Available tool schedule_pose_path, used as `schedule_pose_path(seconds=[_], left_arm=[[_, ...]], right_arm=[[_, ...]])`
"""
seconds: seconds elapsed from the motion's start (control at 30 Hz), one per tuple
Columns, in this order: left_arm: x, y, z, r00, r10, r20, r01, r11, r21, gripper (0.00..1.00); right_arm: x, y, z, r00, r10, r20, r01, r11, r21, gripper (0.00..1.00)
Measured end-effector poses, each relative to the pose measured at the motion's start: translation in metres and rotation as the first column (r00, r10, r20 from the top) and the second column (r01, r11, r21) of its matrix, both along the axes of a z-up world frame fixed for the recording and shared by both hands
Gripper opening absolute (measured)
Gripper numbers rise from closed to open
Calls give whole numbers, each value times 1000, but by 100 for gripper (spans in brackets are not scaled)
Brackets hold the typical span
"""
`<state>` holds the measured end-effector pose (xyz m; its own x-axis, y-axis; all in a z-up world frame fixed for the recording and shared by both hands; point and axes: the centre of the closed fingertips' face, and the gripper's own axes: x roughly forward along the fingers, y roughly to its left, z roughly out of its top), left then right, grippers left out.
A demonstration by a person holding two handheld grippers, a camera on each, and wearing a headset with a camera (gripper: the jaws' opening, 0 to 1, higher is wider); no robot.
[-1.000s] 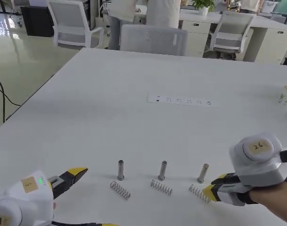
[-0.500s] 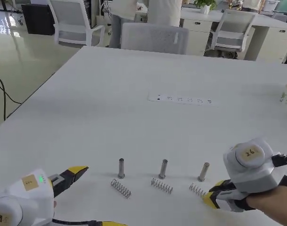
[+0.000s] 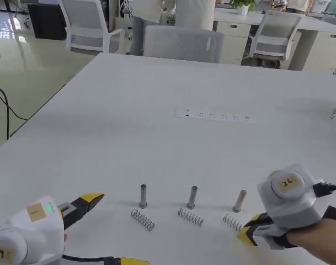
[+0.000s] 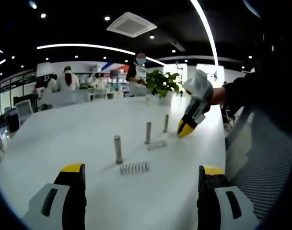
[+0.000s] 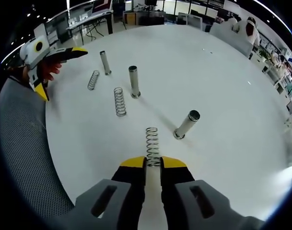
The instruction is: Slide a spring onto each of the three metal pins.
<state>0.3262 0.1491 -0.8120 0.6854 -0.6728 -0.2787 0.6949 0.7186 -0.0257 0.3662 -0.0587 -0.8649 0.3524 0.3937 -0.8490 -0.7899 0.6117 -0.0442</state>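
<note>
Three metal pins stand upright in a row on the white table (image 3: pixel 156 138): left pin (image 3: pixel 143 196), middle pin (image 3: pixel 193 197), right pin (image 3: pixel 240 201). A spring lies in front of each: left spring (image 3: pixel 142 219), middle spring (image 3: pixel 190 217), right spring (image 3: pixel 232 222). My right gripper (image 3: pixel 246 233) is down at the right spring's near end. In the right gripper view its yellow-tipped jaws (image 5: pixel 152 163) are closed on the end of that spring (image 5: pixel 152 141), which rests on the table beside the right pin (image 5: pixel 186 124). My left gripper (image 3: pixel 111 229) is held wide open near the left spring (image 4: pixel 134 167), with nothing between its jaws.
A white power strip (image 3: pixel 214 116) lies flat mid-table, beyond the pins. Grey office chairs (image 3: pixel 181 44) stand at the table's far edge, and people are standing behind them. The table's left edge drops to a shiny floor (image 3: pixel 24 77).
My right gripper has shifted a little left and lower onto the right spring's end. The left gripper, pins and other springs have stayed in place.
</note>
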Motion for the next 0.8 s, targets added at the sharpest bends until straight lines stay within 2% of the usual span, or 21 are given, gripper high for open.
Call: schedule_pose_path(seconds=[0.2,0.43,0.8], left_arm=[[-1,-1,0,1000,-1,0,1,1000,0,94],[-1,0,0,1000,-1,-1,1,1000,0,93],[-3,-4,-1,1000,-15,-11,15,1000,-4,88]], right_arm=[[1,-1,0,1000,-23,-19,24,1000,12,8],[0,1,5,1000,-22,-12,22,999,23,8],[-10,14,16,999,39,-15,-38,999,36,8]])
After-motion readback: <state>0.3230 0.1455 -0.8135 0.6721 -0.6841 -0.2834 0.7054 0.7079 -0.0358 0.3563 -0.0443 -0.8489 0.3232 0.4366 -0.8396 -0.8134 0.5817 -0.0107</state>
